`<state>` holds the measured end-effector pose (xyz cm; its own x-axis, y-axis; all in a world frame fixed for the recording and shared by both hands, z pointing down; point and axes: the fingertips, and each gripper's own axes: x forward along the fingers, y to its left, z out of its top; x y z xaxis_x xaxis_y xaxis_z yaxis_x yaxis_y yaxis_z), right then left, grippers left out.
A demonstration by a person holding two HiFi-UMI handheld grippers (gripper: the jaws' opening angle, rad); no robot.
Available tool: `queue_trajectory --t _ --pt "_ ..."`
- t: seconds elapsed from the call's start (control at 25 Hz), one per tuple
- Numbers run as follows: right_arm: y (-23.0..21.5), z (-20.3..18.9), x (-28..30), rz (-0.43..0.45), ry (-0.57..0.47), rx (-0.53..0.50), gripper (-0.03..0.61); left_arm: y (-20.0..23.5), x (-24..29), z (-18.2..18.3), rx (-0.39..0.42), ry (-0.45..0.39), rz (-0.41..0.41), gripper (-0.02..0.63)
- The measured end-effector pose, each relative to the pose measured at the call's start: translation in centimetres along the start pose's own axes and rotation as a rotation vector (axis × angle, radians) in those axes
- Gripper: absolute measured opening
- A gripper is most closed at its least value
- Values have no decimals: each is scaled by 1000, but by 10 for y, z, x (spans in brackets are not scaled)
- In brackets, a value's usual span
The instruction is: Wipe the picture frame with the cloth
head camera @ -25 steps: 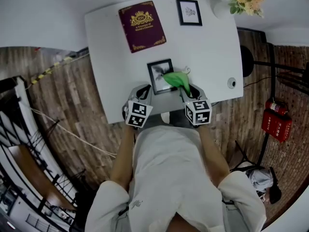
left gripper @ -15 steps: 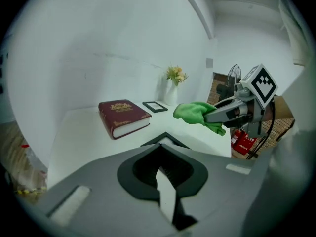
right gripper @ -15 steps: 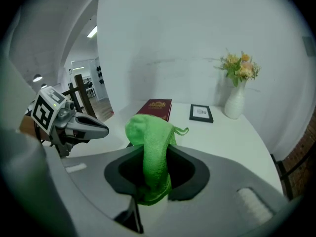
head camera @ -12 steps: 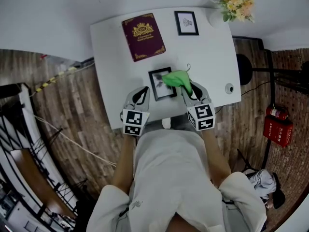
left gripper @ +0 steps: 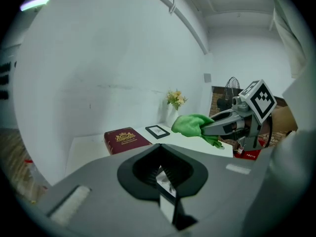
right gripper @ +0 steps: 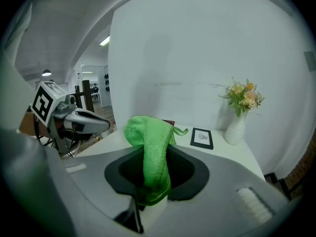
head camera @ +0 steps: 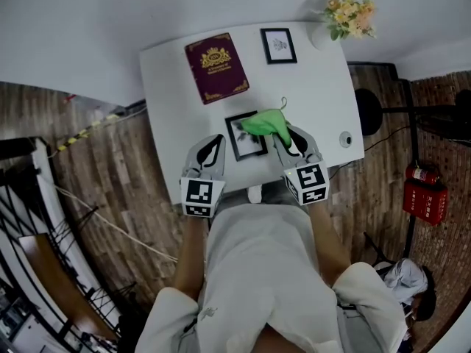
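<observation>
A small black picture frame (head camera: 242, 141) sits at the table's near middle. My left gripper (head camera: 220, 145) is at its left edge, and in the left gripper view the jaws (left gripper: 165, 179) stand shut on the picture frame (left gripper: 163, 176), seen edge-on. My right gripper (head camera: 284, 140) is shut on a green cloth (head camera: 263, 123), which lies over the frame's far right corner. In the right gripper view the cloth (right gripper: 150, 142) hangs bunched out of the jaws (right gripper: 148, 184). From the left gripper view the cloth (left gripper: 190, 125) shows at the right gripper's tip.
On the white table (head camera: 324, 87) lie a burgundy book (head camera: 216, 68) at the far left and a second small frame (head camera: 278, 45) behind. A vase of flowers (head camera: 344, 12) stands at the far right corner. A small round object (head camera: 345, 140) sits near the right edge.
The head view has shifted, so the table sits lower in the picture. The cloth has moved from the frame's right side to its far right corner. The left gripper stays at the frame's left edge.
</observation>
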<state>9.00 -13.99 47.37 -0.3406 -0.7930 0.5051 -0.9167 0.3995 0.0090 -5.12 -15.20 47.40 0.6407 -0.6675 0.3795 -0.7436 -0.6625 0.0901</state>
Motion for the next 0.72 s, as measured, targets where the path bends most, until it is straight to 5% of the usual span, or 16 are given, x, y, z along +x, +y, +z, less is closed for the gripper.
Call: queue_trajectory --t 0.72 --pt "-20 11 -12 109 -52 -36 95 -25 6 19 32 -18 116 20"
